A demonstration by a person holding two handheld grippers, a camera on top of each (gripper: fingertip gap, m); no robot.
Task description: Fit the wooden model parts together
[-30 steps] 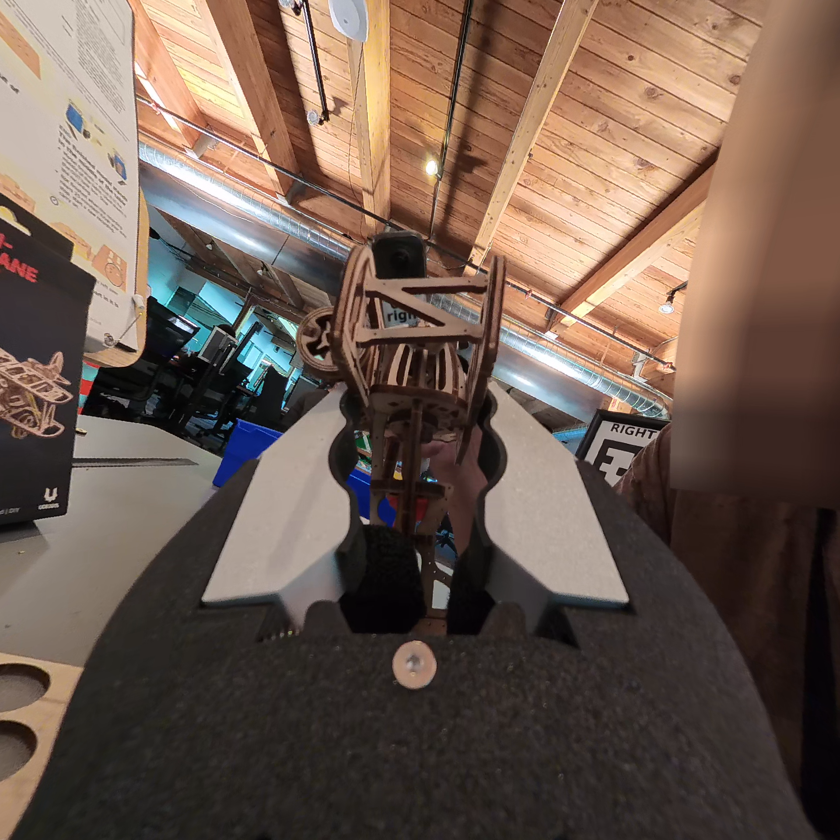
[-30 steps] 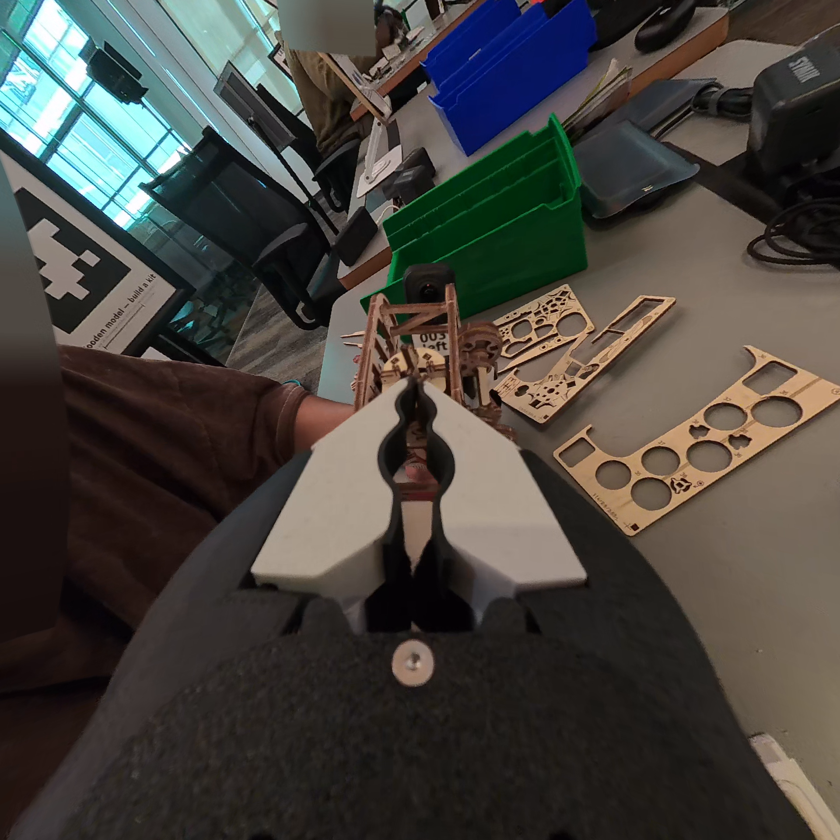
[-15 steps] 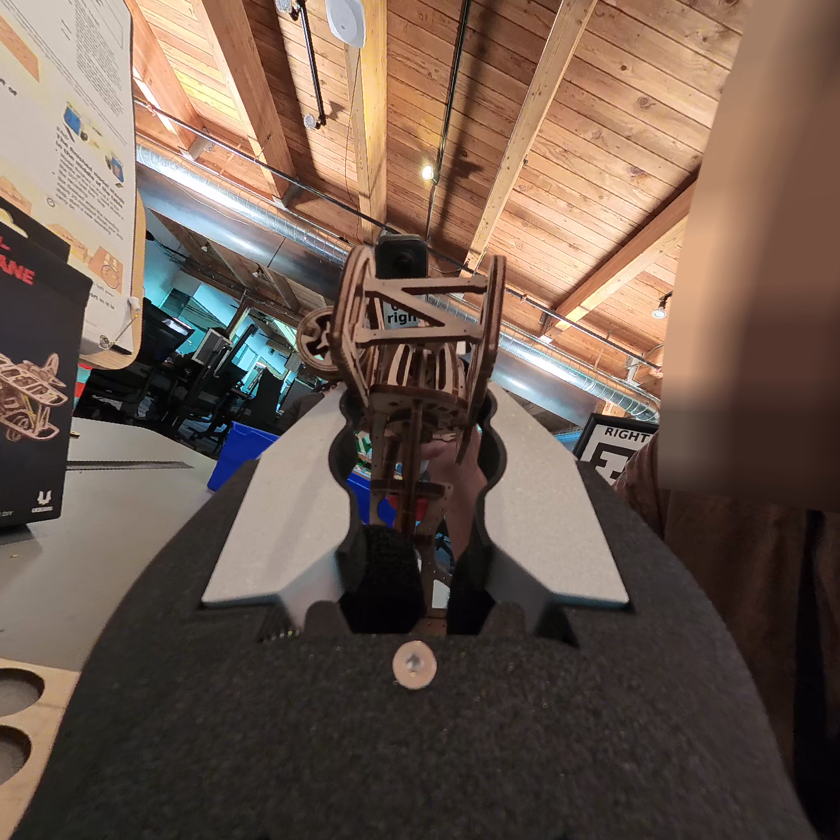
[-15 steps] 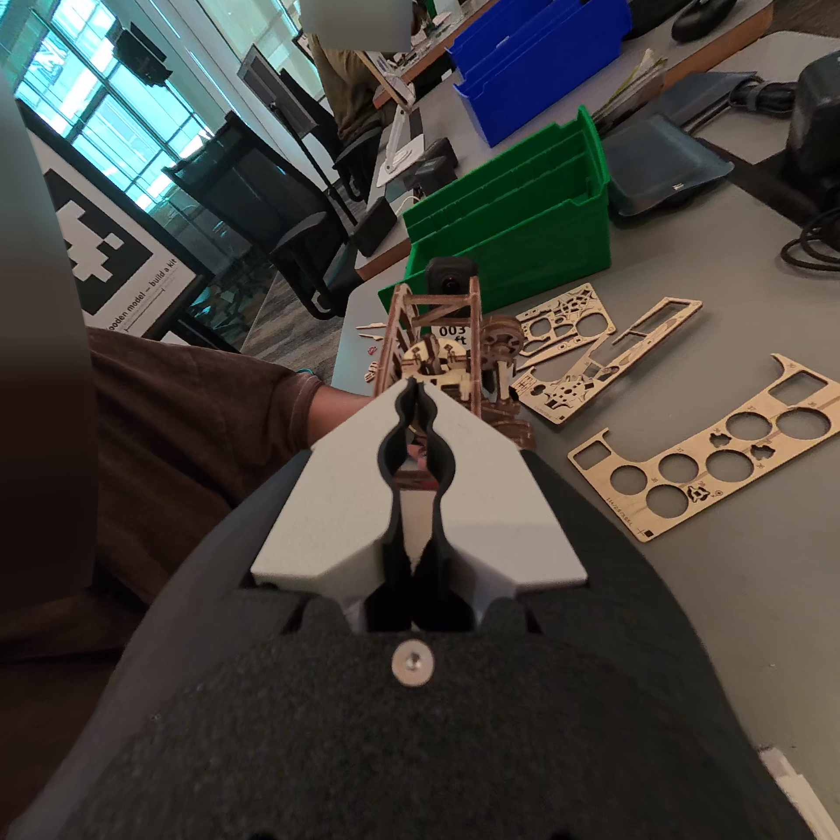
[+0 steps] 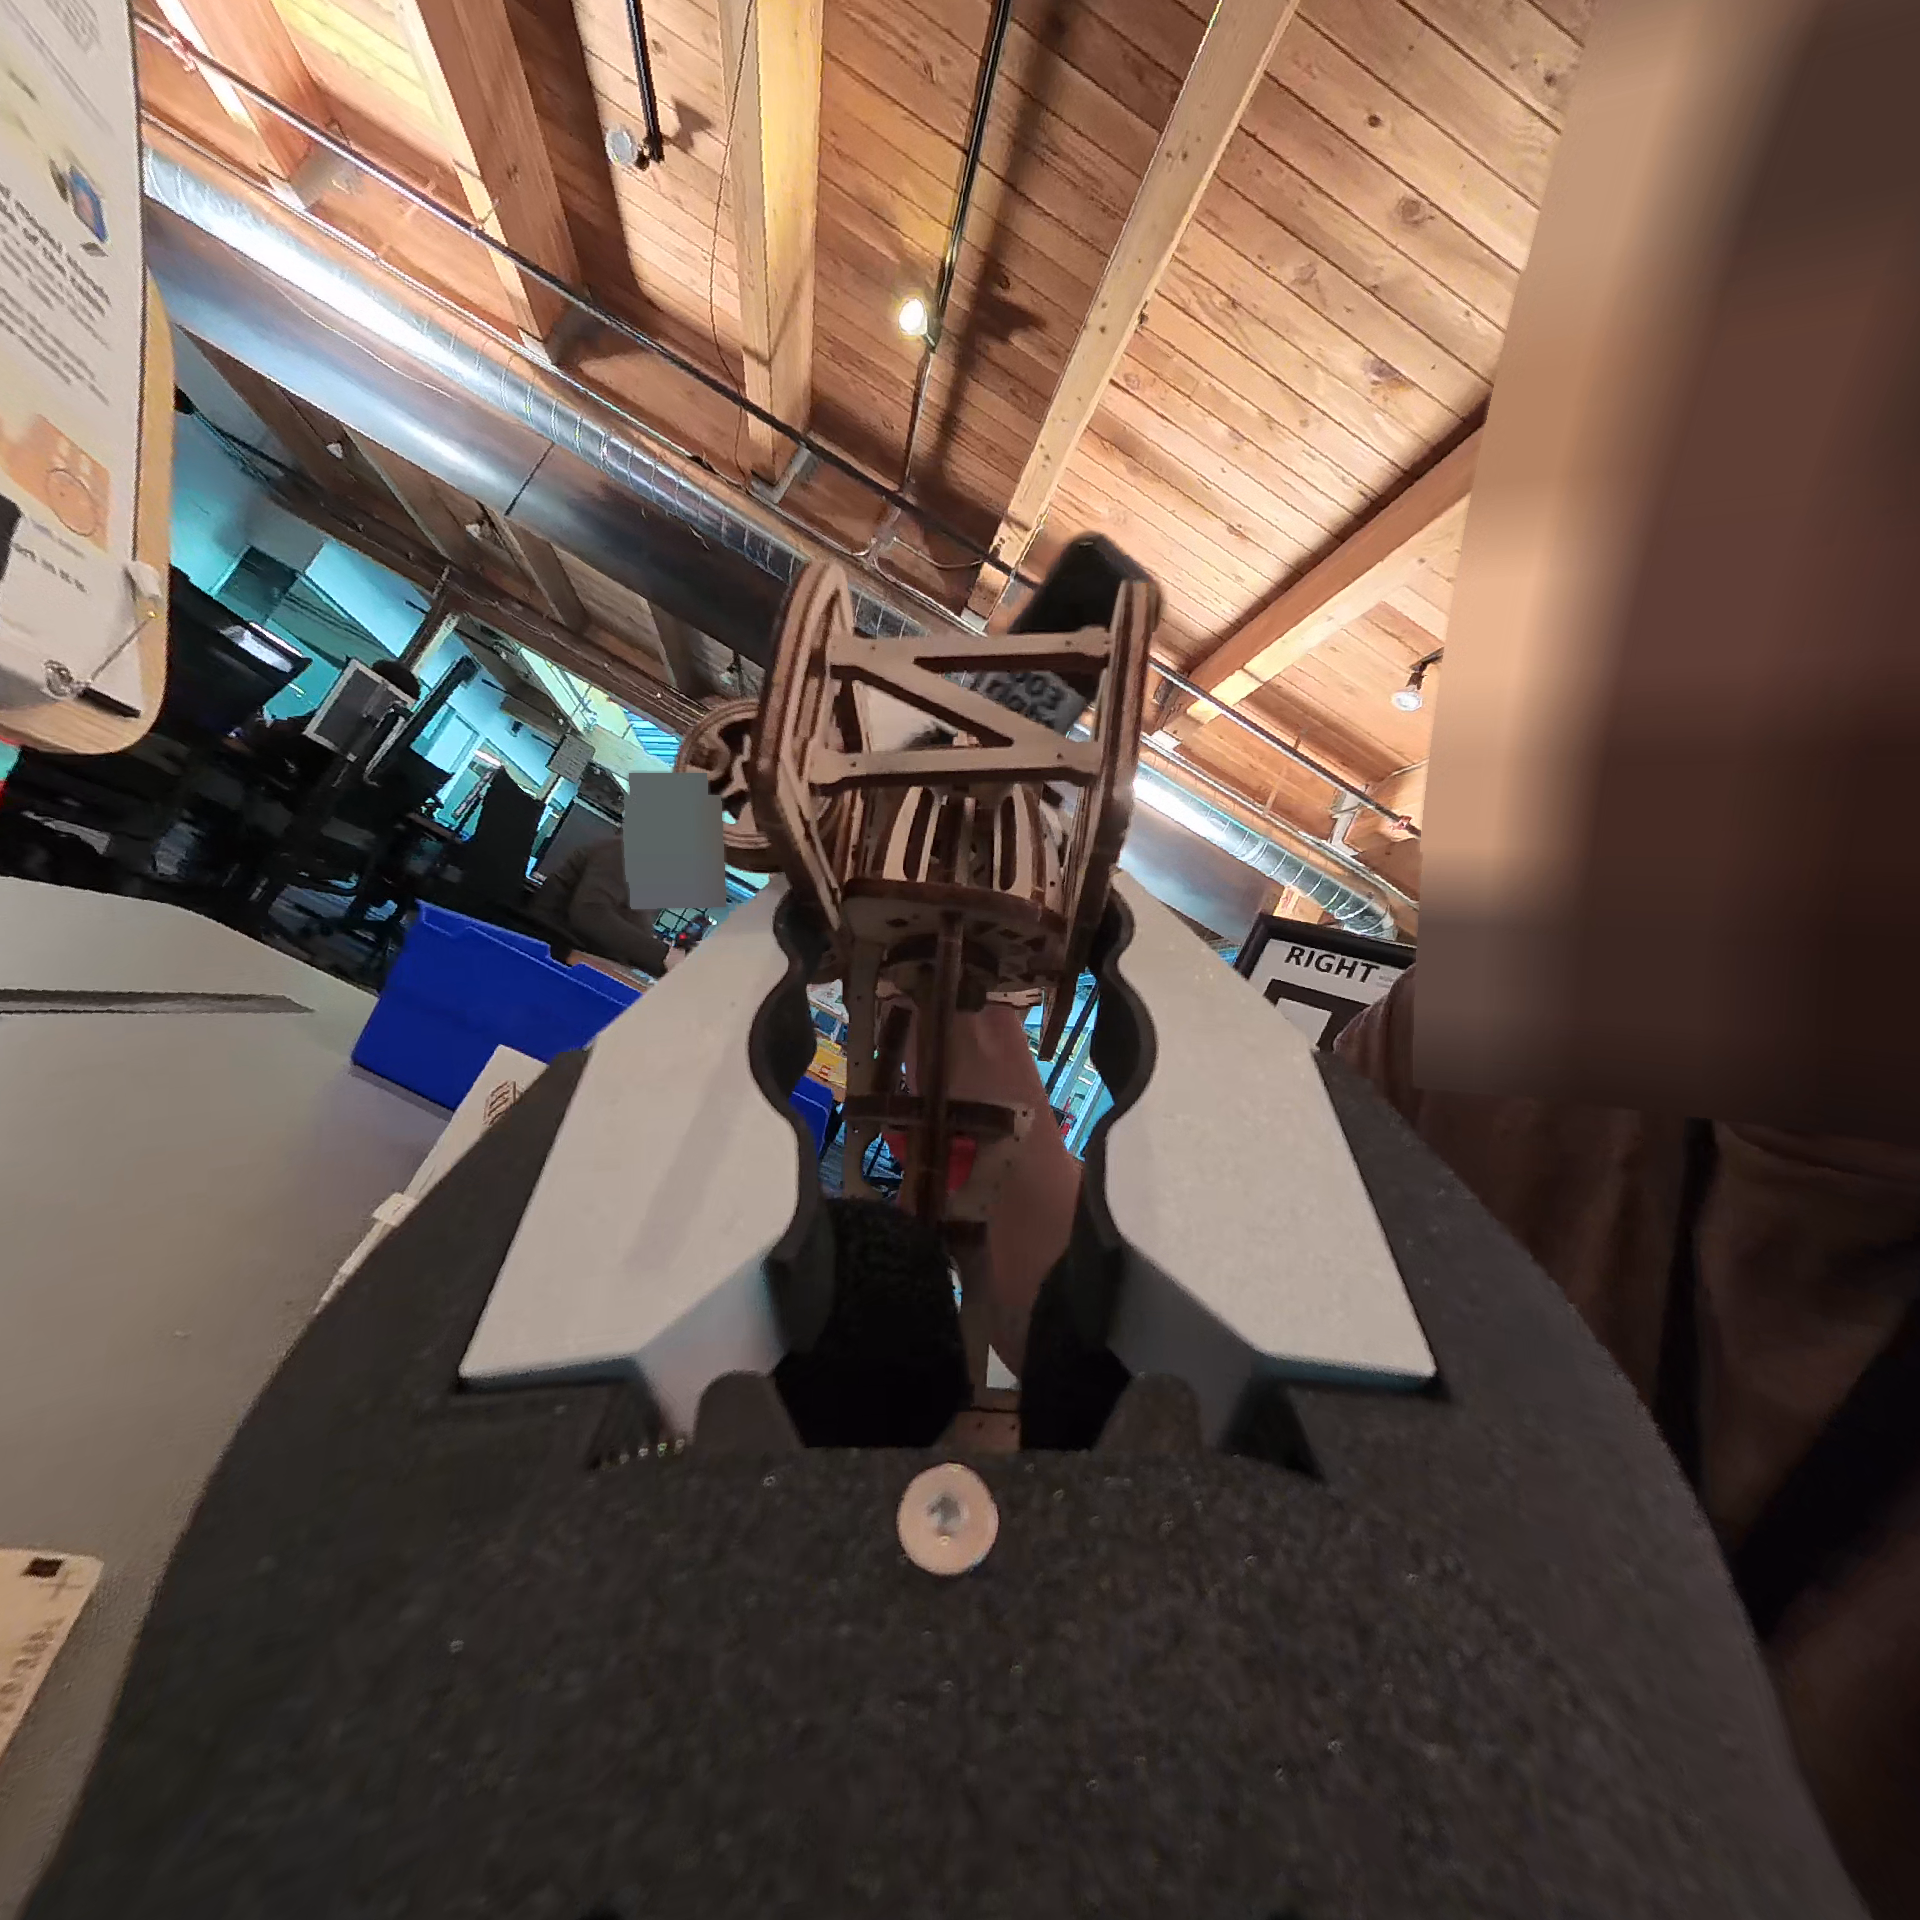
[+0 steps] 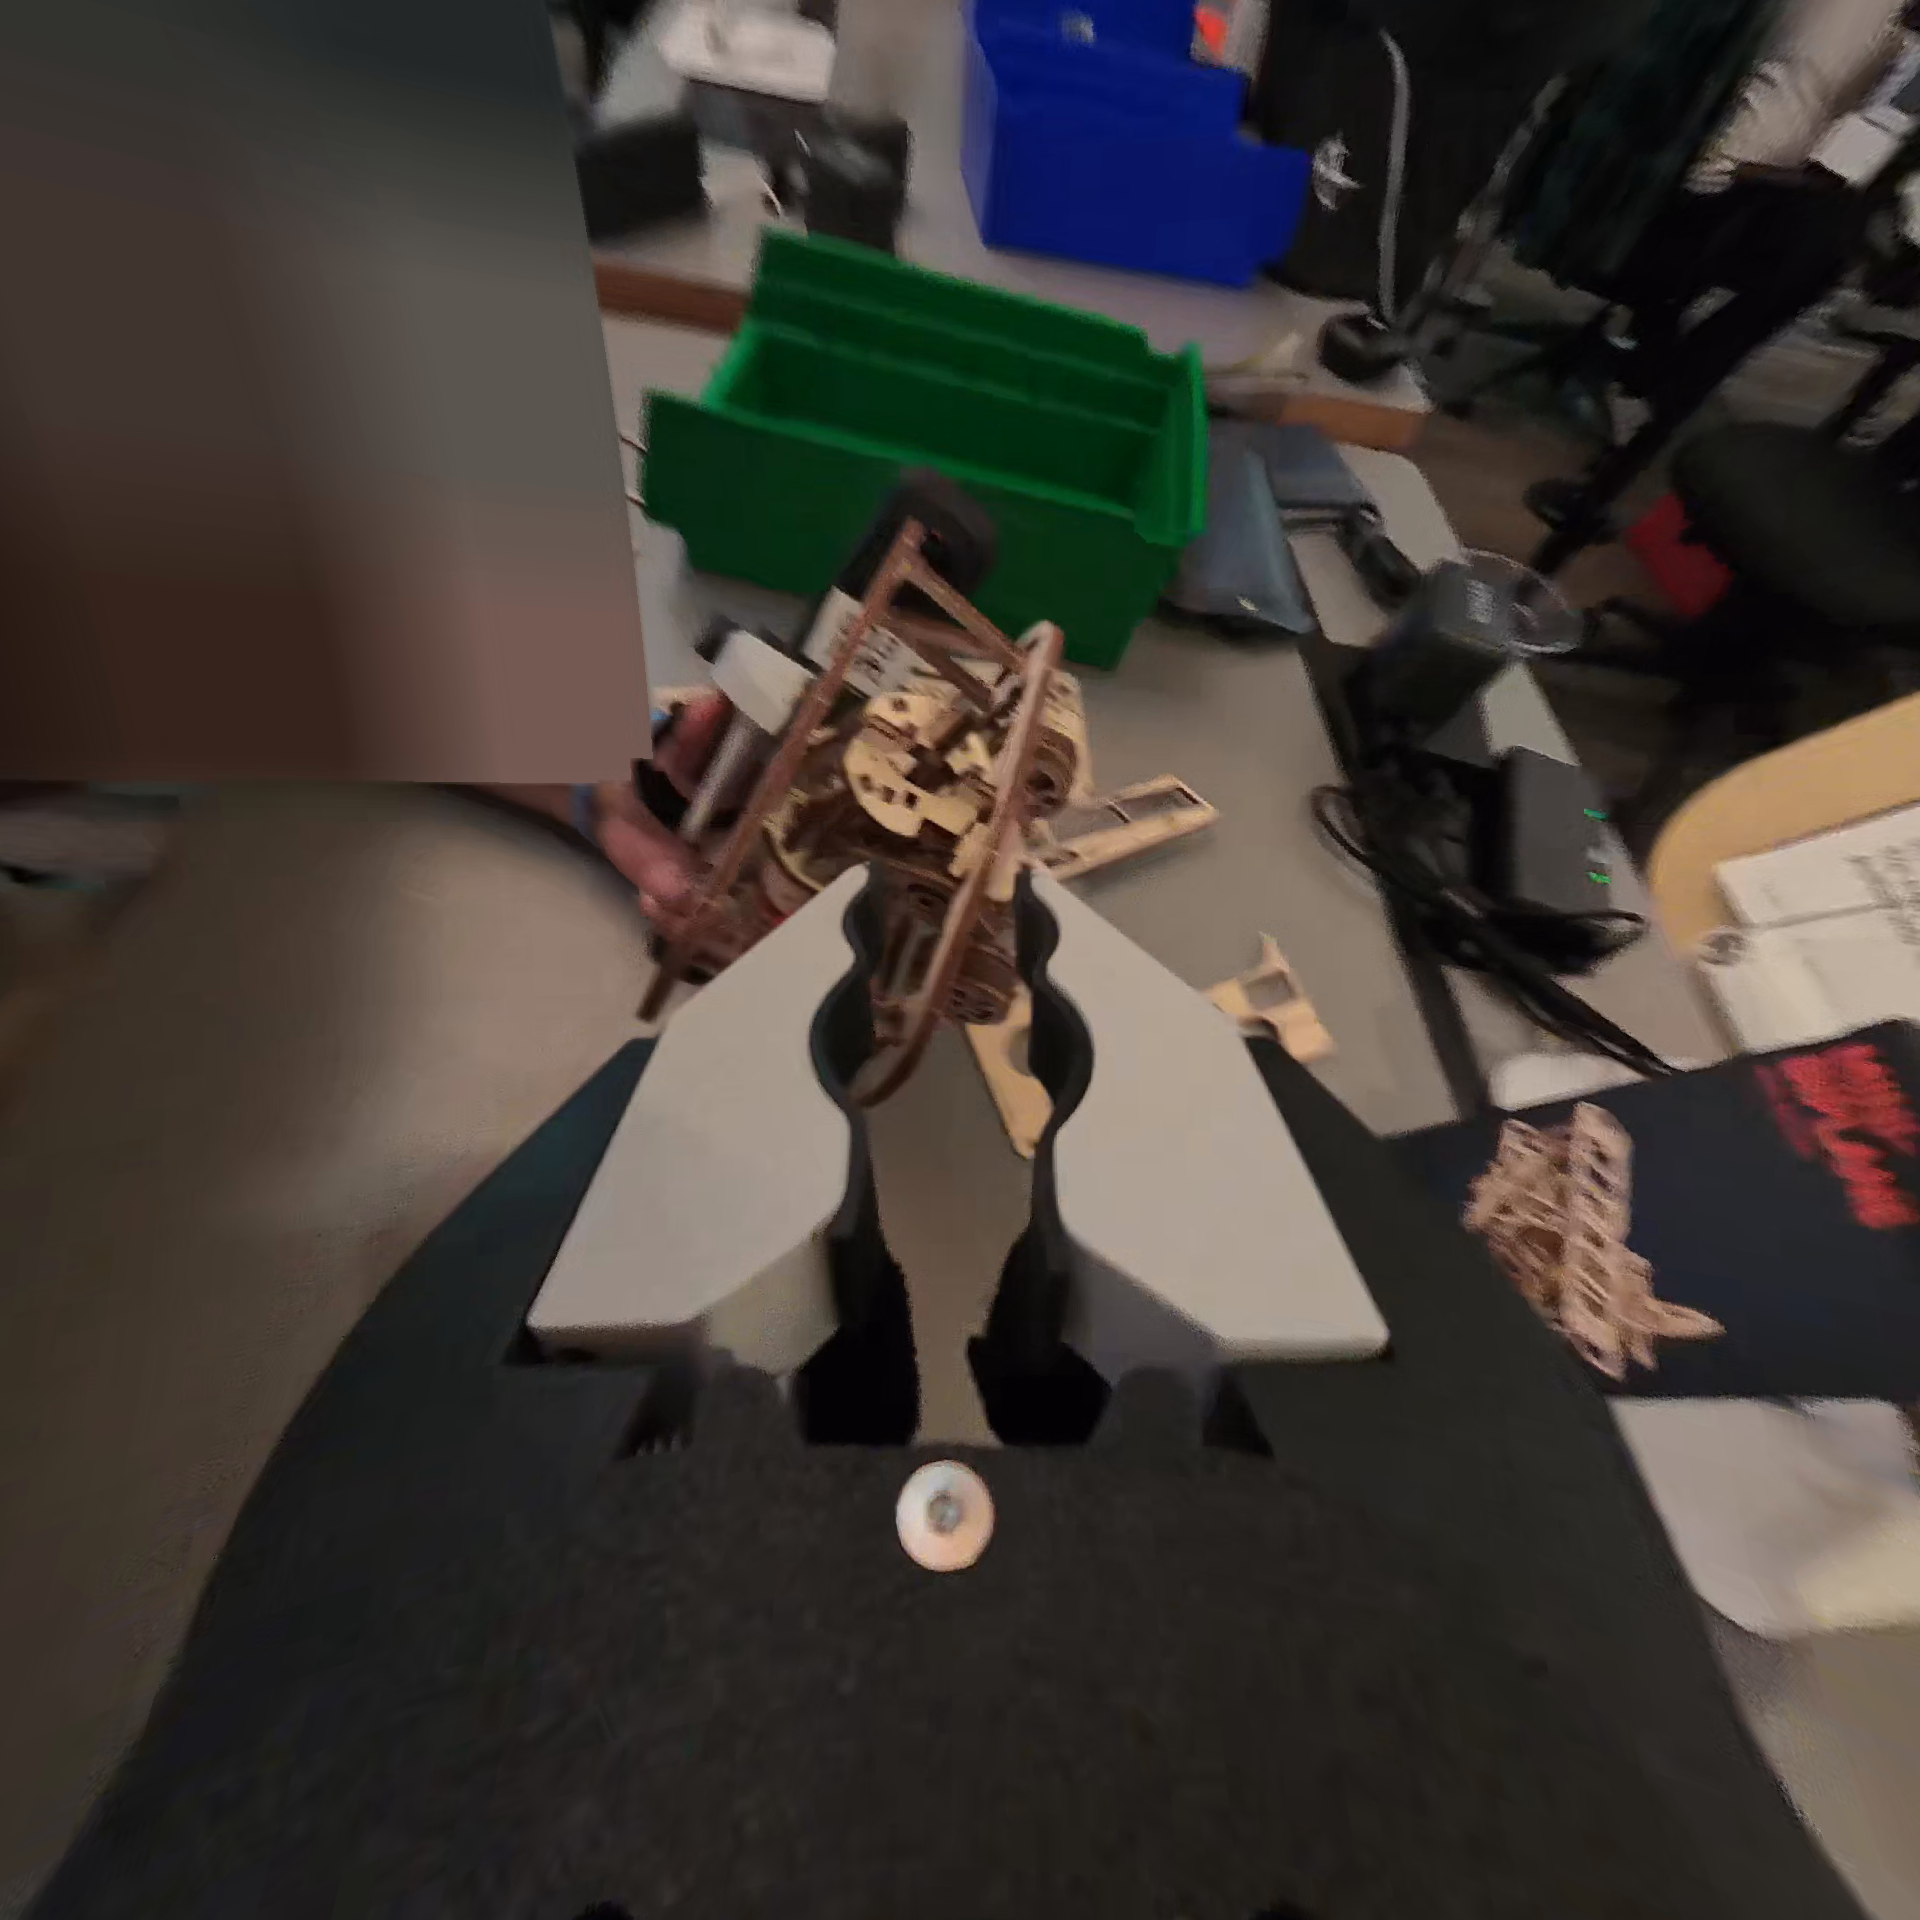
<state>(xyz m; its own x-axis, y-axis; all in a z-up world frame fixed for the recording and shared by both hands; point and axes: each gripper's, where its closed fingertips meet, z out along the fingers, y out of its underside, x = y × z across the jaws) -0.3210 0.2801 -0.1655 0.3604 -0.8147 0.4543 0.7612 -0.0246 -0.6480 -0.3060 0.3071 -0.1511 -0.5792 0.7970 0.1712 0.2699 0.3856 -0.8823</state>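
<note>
Our left claw [image 5: 951, 997] grips the wooden model [image 5: 951, 821] by its narrow body, holding it up toward the plank ceiling [image 5: 1195, 260]. Our right claw [image 6: 945, 935] stands partly spread, fingers on either side of the model's [image 6: 914, 790] near end; whether they touch it, we cannot tell. Beyond sit a green bin [image 6: 914, 436] and loose wooden sheets [image 6: 1132, 821] on the grey table [image 6: 1195, 831].
</note>
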